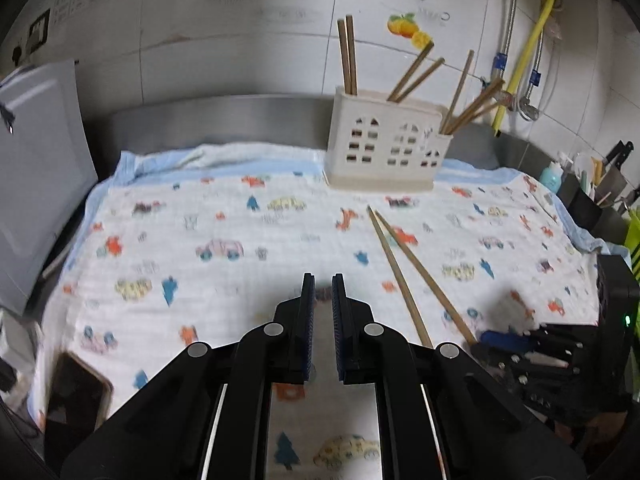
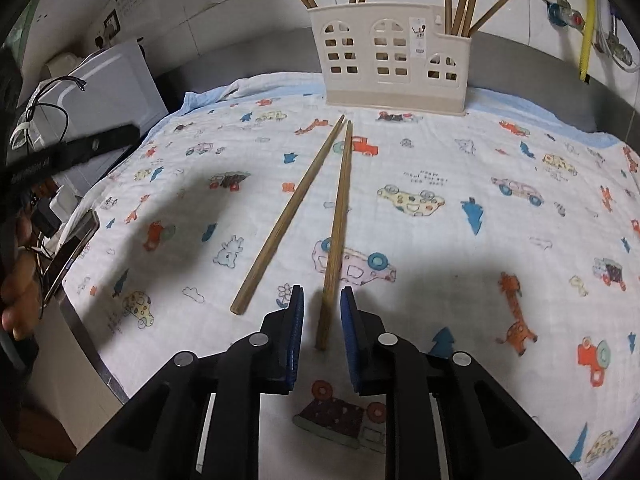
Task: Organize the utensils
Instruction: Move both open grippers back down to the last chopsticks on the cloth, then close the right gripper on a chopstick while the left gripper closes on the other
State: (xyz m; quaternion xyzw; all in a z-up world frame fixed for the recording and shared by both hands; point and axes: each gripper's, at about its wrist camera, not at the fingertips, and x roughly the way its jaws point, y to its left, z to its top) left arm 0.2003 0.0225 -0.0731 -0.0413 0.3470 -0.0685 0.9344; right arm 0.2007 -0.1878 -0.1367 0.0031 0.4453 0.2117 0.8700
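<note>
Two wooden chopsticks lie on a white cloth (image 2: 480, 152) printed with cartoon cars. My right gripper (image 2: 322, 294) is low over the cloth with its jaws on either side of the near end of the right chopstick (image 2: 338, 220). A gap shows on both sides, so the pads do not press on it. The left chopstick (image 2: 286, 216) lies free beside it. A cream house-shaped holder (image 2: 392, 56) with several chopsticks stands at the far edge. My left gripper (image 1: 323, 280) is shut and holds nothing, left of the two chopsticks (image 1: 396, 272) and facing the holder (image 1: 384, 148).
A white appliance (image 1: 40, 180) stands at the left edge, with a phone (image 1: 80, 392) on the cloth's near left corner. A knife rack and a bottle (image 1: 554, 174) crowd the right side. A yellow hose (image 1: 532, 40) runs down the tiled wall. A person's hand (image 2: 20, 280) shows at far left.
</note>
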